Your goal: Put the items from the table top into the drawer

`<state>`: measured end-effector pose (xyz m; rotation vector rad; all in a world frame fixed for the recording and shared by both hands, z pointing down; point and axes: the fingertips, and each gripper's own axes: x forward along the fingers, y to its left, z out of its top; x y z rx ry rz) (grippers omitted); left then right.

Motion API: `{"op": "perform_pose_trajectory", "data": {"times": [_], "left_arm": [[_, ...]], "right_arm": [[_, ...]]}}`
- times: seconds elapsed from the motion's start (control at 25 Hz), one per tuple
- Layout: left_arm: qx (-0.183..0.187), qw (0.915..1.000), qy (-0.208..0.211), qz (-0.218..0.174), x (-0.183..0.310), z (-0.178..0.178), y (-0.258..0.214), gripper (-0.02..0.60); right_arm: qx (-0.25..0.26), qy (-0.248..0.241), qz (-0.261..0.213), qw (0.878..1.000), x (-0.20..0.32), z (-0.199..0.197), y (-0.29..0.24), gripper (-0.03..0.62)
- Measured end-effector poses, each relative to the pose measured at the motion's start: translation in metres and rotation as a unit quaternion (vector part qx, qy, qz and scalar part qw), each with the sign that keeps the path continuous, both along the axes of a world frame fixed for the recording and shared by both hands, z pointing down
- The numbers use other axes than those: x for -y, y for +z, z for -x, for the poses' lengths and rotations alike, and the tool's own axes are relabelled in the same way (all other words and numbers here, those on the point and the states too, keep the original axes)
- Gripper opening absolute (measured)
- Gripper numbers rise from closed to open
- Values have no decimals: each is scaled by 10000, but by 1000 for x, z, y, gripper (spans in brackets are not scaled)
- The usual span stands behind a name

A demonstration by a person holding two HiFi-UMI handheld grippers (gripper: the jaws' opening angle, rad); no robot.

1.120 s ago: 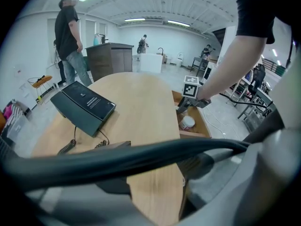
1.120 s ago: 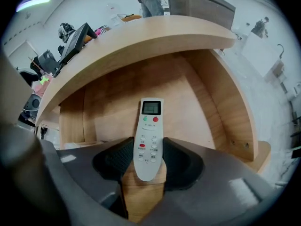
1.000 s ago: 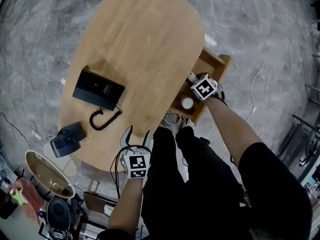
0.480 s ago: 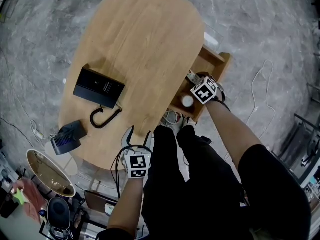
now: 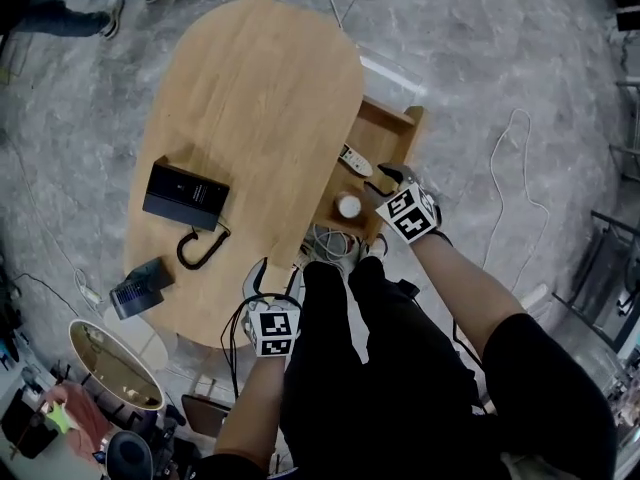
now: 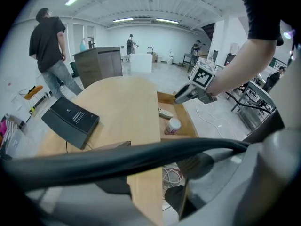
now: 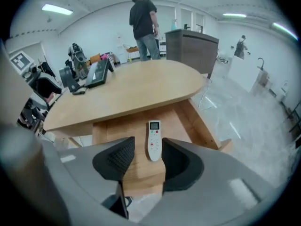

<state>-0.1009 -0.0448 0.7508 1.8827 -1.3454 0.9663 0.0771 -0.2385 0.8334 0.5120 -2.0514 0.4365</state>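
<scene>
**Head view.** We find the remote (image 5: 352, 158) and a white jar (image 5: 347, 206) lying in the open drawer (image 5: 392, 128) at the right edge of the table (image 5: 250, 98). A second ago the right gripper (image 5: 384, 180) sat low over them. It now stands at the drawer's lower right, clear of both. A black box (image 5: 186, 195) and a hooked cable (image 5: 200, 248) lie on the table top, left of centre. The left gripper (image 5: 274, 271) is at the near edge as before.

**Left gripper view.** The left gripper (image 6: 148, 192) has its jaws apart and empty. The black box (image 6: 70, 121) lies at mid left.

**Right gripper view.** The right gripper (image 7: 143, 161) has its jaws apart. They have just been closing slightly, with nothing between them. The remote (image 7: 154, 140) shows through the gap, flat in the drawer (image 7: 117, 131).
</scene>
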Motion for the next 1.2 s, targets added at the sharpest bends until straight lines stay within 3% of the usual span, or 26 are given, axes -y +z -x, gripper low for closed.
{"op": "perform_pose_trajectory", "data": {"times": [0.24, 0.36, 0.56, 0.76, 0.92, 1.2], "left_arm": [[170, 9992, 339, -151, 1, -37, -50, 259], [235, 9980, 512, -271, 5, -52, -83, 226], [417, 9945, 623, -728, 39, -68, -148, 126], [414, 9930, 544, -968, 50, -81, -217, 4], [321, 9904, 575, -1213, 54, -92, -268, 0], [371, 9816, 553, -1792, 32, -76, -352, 0]], "right_arm": [[936, 240, -66, 9953, -60, -55, -98, 119], [1494, 546, -24, 9873, -92, -85, -152, 89], [2150, 907, -420, 9715, -101, -115, -234, 60], [2604, 892, -792, 9581, -94, -106, -322, 31], [3160, 823, -906, 9408, -81, -95, -385, 29], [3735, 403, -1302, 9176, -78, -60, -481, 29]]}}
